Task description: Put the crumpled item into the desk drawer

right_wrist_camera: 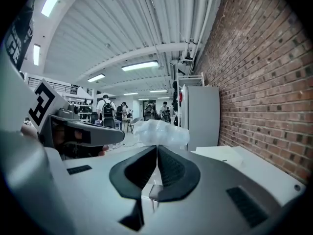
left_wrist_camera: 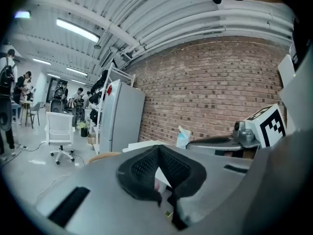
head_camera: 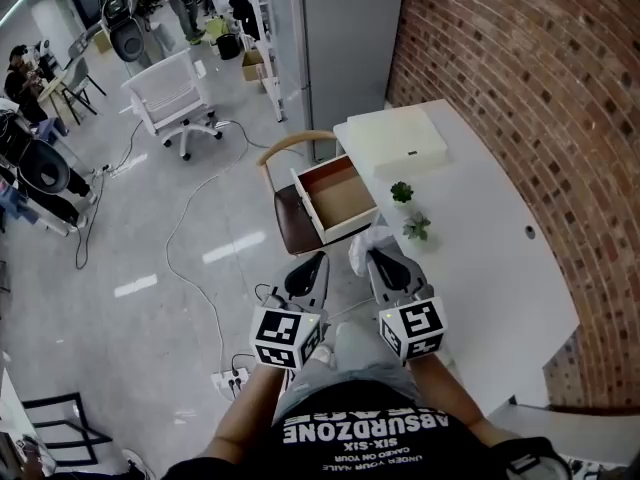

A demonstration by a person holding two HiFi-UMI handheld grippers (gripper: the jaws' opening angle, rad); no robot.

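Observation:
The crumpled item [head_camera: 364,241] is a wad of thin white plastic, and my right gripper [head_camera: 376,257] is shut on it just in front of the desk's edge. In the right gripper view the wad [right_wrist_camera: 161,131] bulges above the closed jaw tips of that gripper [right_wrist_camera: 157,149]. The open desk drawer [head_camera: 334,199], brown inside and empty, sticks out from the white desk [head_camera: 480,258] just beyond the wad. To the left of the right one, my left gripper [head_camera: 317,261] is shut and holds nothing [left_wrist_camera: 157,151]; its view shows the wad [left_wrist_camera: 183,137] off to the right.
A wooden chair [head_camera: 289,214] stands under the drawer. On the desk sit a flat white box [head_camera: 396,138] and two small plants [head_camera: 402,192] [head_camera: 416,228]. A brick wall [head_camera: 540,98] runs along the right. Cables and a power strip [head_camera: 231,379] lie on the floor.

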